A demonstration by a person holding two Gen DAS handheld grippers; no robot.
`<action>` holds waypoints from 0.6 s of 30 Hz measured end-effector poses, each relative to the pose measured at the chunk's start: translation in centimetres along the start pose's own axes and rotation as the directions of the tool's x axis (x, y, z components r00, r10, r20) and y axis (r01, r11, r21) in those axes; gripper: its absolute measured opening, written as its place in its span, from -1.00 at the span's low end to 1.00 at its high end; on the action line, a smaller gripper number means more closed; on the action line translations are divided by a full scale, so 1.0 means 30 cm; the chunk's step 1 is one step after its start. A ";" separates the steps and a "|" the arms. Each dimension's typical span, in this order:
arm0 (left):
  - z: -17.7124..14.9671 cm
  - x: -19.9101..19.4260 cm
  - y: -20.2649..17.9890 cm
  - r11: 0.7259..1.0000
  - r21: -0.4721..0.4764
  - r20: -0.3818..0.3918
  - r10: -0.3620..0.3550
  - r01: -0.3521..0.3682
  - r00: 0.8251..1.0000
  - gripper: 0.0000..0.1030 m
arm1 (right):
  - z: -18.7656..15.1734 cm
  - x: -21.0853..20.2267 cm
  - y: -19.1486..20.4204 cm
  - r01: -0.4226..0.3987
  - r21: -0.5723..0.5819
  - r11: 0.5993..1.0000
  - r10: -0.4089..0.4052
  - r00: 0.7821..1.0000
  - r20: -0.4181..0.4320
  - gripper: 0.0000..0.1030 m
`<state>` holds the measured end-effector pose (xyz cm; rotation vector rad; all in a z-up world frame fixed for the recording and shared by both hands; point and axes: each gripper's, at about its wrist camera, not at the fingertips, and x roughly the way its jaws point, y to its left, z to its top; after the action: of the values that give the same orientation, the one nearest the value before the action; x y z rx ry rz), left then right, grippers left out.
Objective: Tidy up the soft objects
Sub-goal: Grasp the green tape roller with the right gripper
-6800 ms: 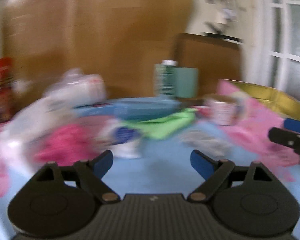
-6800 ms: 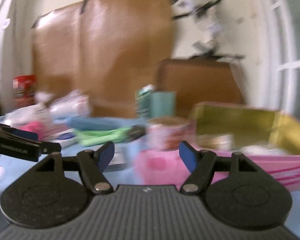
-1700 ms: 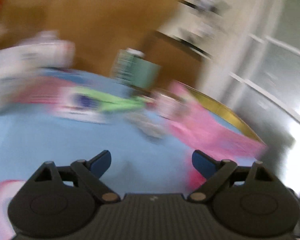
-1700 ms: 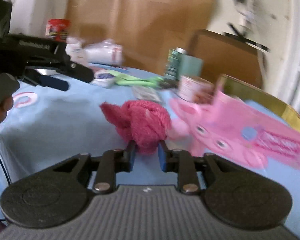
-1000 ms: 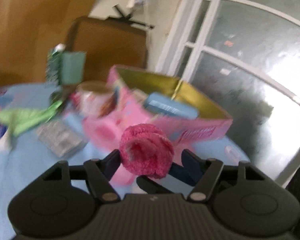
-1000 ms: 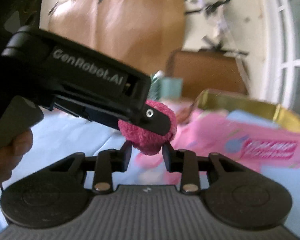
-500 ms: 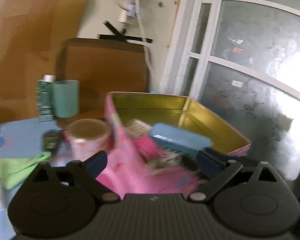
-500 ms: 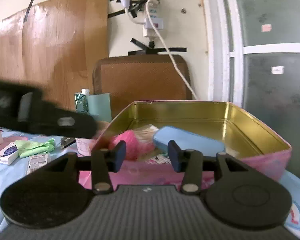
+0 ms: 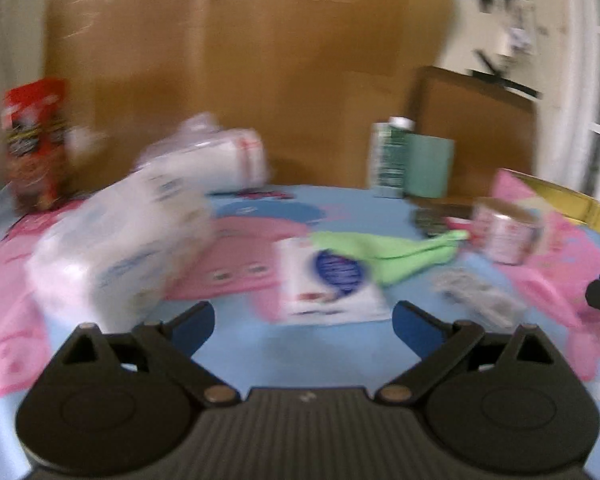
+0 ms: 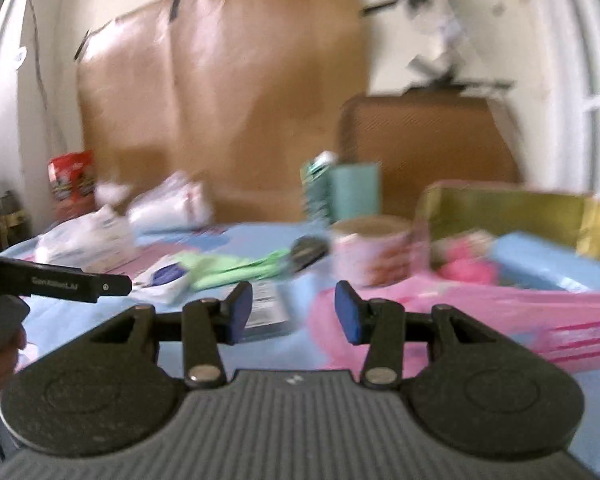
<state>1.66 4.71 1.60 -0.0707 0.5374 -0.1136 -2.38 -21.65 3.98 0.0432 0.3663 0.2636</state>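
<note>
Both claws are spread and hold nothing. The left claw (image 9: pixel 303 324) faces the clutter on the blue-and-pink-covered desk (image 9: pixel 300 352), apparently lining up the next soft thing: just ahead of it lies a flat white packet with a blue oval label (image 9: pixel 327 282), and beyond that a crumpled green cloth (image 9: pixel 392 254). The right claw (image 10: pixel 293 312) stands half apart. Ahead and to its right, the fuzzy pink ball (image 10: pixel 466 266) lies inside the gold-lined pink tin box (image 10: pixel 512 208), beside a light blue pack (image 10: pixel 548 262), so it looks stowed.

One green cloth (image 9: pixel 396 254), two white plastic-wrapped packs (image 9: pixel 112 248), one pink fluffy ball (image 10: pixel 466 266) in one gold-lined tin (image 10: pixel 512 204), one red snack bag (image 9: pixel 36 144) far left
</note>
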 end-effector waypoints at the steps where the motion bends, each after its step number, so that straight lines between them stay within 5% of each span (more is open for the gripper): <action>1: -0.010 0.003 0.023 1.000 -0.029 -0.006 -0.002 0.002 1.000 0.92 | 0.008 0.038 0.009 -0.012 0.008 1.000 0.013 1.000 -0.019 -0.07; 7: -0.005 -0.011 0.021 0.999 -0.042 0.054 -0.030 0.032 0.998 0.91 | 0.169 0.328 0.035 0.030 -0.033 0.999 -0.032 0.996 -0.082 -0.14; 10: -0.005 -0.016 0.035 0.996 -0.068 0.065 -0.052 0.057 0.997 0.91 | 0.264 0.518 0.036 0.024 -0.067 0.997 -0.037 0.979 -0.200 -0.13; 14: -0.015 -0.023 0.083 0.984 -0.155 0.084 -0.071 0.083 0.994 0.92 | 0.332 0.751 0.021 0.053 -0.102 0.993 -0.089 0.916 -0.392 -0.05; 18: -0.015 -0.030 0.099 0.977 -0.180 0.101 -0.094 0.111 0.990 0.92 | 0.339 0.876 0.018 0.101 -0.176 0.979 -0.181 0.829 -0.529 0.15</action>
<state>0.92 7.75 1.38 -0.2842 0.4510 -0.1605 24.78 -14.17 4.36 -0.2050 0.9169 0.1482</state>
